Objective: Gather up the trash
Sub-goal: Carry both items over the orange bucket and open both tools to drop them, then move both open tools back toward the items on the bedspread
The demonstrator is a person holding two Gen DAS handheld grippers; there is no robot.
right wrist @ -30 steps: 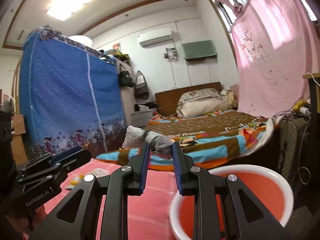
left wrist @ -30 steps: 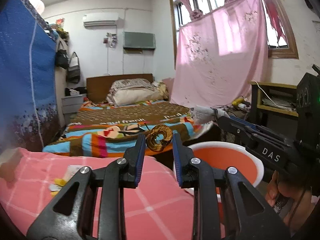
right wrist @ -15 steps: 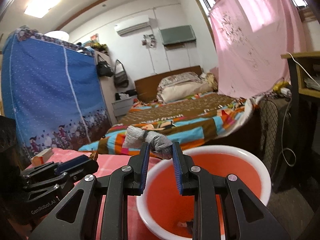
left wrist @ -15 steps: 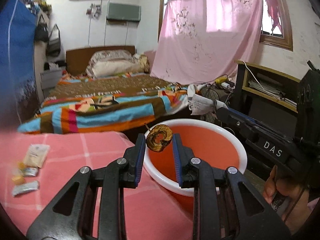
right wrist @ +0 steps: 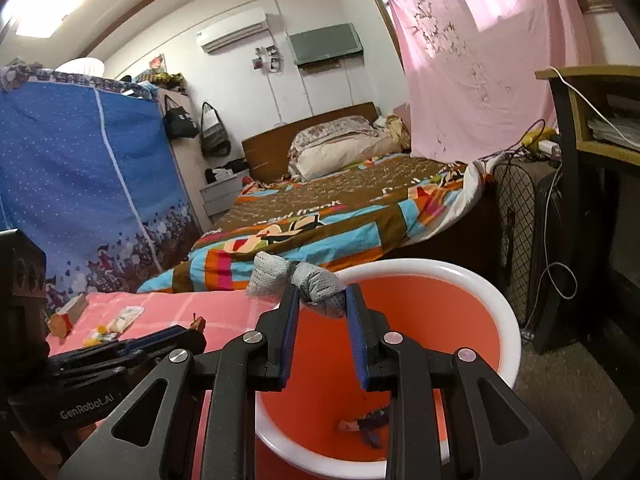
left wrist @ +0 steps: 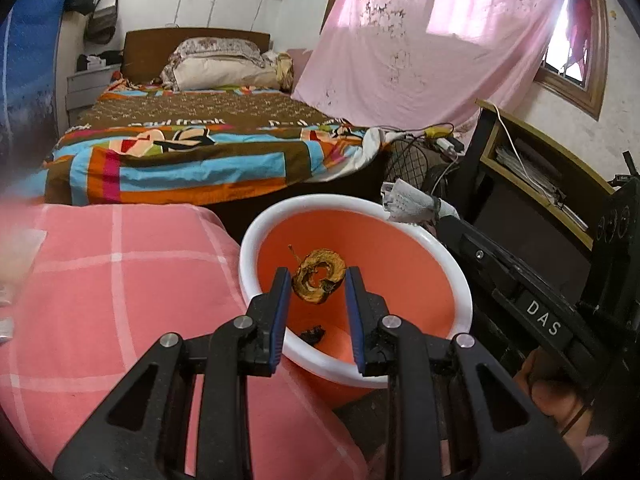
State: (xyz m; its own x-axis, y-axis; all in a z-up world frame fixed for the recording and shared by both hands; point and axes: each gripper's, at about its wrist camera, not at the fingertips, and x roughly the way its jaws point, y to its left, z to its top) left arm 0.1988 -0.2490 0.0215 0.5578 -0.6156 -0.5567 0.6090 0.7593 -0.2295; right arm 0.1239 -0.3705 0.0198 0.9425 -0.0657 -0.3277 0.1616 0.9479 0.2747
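Left gripper (left wrist: 316,286) clenched on a browned, ring-shaped fruit slice (left wrist: 319,281), pinched between the blue pads and suspended over the mouth of the orange bin (left wrist: 420,280), inside its white rim. Right gripper (right wrist: 320,304) clamped on a crumpled grey-white wipe (right wrist: 298,282), one end of the wad jutting out to the left past the left finger, the whole held above the near-left rim of the same bin (right wrist: 472,320). Right gripper and its wipe also seen from the left wrist view, entering from the right with the wad (left wrist: 408,202) over the far rim. Dark scraps (left wrist: 312,334) at the bottom of the bin. Bin just beside a pink checked tablecloth (left wrist: 120,280), its rim near the cloth's edge. Further litter left on the cloth: a pale sachet (right wrist: 126,316), small yellow bits (right wrist: 98,334) and a small carton (right wrist: 66,316), all well apart from the bin. Background: a bed with a striped cover (right wrist: 340,220), a pink curtain (left wrist: 420,40), a blue fabric wardrobe (right wrist: 80,168). Part of a hand (left wrist: 556,392) visible beneath the right gripper's body.
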